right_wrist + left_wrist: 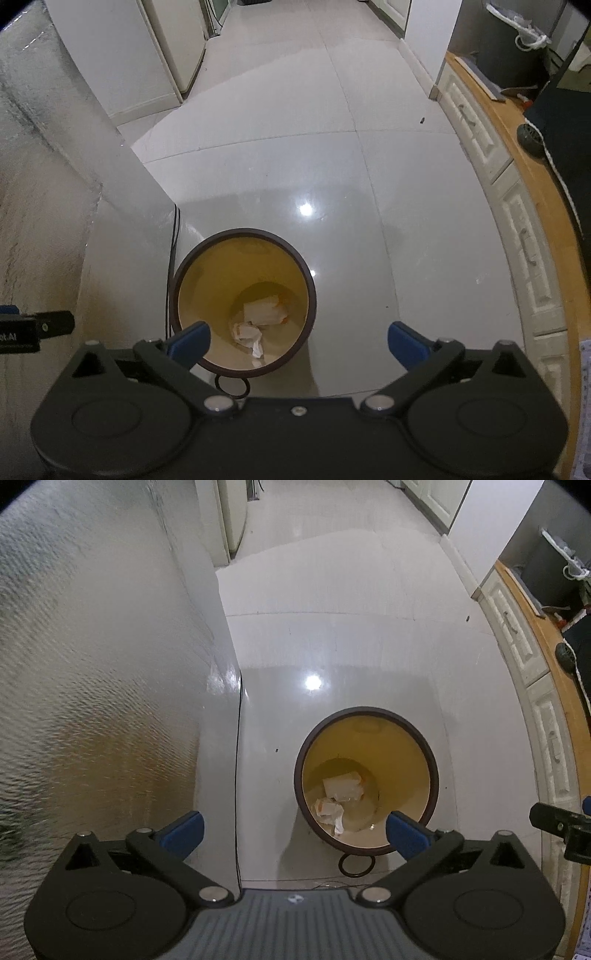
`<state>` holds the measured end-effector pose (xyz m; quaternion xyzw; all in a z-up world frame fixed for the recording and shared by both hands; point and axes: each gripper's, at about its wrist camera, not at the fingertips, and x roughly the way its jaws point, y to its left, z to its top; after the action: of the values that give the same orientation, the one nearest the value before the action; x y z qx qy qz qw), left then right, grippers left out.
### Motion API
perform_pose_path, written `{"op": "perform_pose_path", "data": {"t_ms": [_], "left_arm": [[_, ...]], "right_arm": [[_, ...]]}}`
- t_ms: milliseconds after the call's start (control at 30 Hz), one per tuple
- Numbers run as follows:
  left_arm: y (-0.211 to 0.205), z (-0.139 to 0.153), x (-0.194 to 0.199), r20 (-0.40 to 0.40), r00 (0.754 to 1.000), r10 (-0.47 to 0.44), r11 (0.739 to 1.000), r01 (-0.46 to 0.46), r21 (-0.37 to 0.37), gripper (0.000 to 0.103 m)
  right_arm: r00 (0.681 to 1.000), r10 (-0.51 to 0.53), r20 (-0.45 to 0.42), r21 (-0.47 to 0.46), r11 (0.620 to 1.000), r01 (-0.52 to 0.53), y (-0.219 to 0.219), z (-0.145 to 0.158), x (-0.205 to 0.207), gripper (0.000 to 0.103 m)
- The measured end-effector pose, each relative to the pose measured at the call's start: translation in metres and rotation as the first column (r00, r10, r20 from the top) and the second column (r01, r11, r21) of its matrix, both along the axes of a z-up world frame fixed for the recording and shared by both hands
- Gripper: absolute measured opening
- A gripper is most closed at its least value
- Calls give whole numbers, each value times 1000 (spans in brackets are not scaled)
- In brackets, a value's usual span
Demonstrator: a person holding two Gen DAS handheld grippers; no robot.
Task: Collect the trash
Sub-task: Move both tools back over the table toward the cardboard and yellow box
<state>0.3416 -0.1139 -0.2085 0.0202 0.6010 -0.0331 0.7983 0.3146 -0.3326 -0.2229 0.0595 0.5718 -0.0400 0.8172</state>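
Note:
A round bin [369, 713] with a dark brown rim and yellow inside stands on the floor below both grippers; the right wrist view shows the bin [243, 232] lower left. Crumpled white paper trash [341, 786] lies at its bottom, and that trash [264, 314] is lit pale in the right wrist view too. My left gripper [295, 832] hangs high above the bin's left side, open, nothing between its blue pads. My right gripper [299, 343] hangs above the bin's right side, open and empty as well.
A textured wall or panel [92, 664] rises on the left, with a black cable [236, 775] running down its edge. White cabinet drawers [517, 236] under a wooden counter [543, 192] curve along the right. A dark ring [356, 866] lies on the glossy tiled floor [332, 166].

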Motion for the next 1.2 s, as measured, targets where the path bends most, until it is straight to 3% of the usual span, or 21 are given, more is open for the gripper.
{"op": "perform_pose_path", "data": {"t_ms": [300, 567, 900, 1200], "left_arm": [[-3, 41, -13, 118, 992, -35, 999, 35, 0, 103], [-3, 86, -21, 255, 967, -24, 999, 33, -33, 103], [0, 155, -41, 458, 889, -5, 997, 39, -64, 103], [9, 208, -71, 590, 807, -10, 996, 60, -66, 103]], "right_arm": [[994, 2, 114, -56, 998, 4, -7, 49, -15, 103], [956, -6, 293, -84, 996, 32, -10, 105, -29, 103], [881, 24, 472, -114, 993, 35, -1, 159, -46, 103], [779, 46, 625, -112, 993, 32, 17, 207, -68, 103]]}}
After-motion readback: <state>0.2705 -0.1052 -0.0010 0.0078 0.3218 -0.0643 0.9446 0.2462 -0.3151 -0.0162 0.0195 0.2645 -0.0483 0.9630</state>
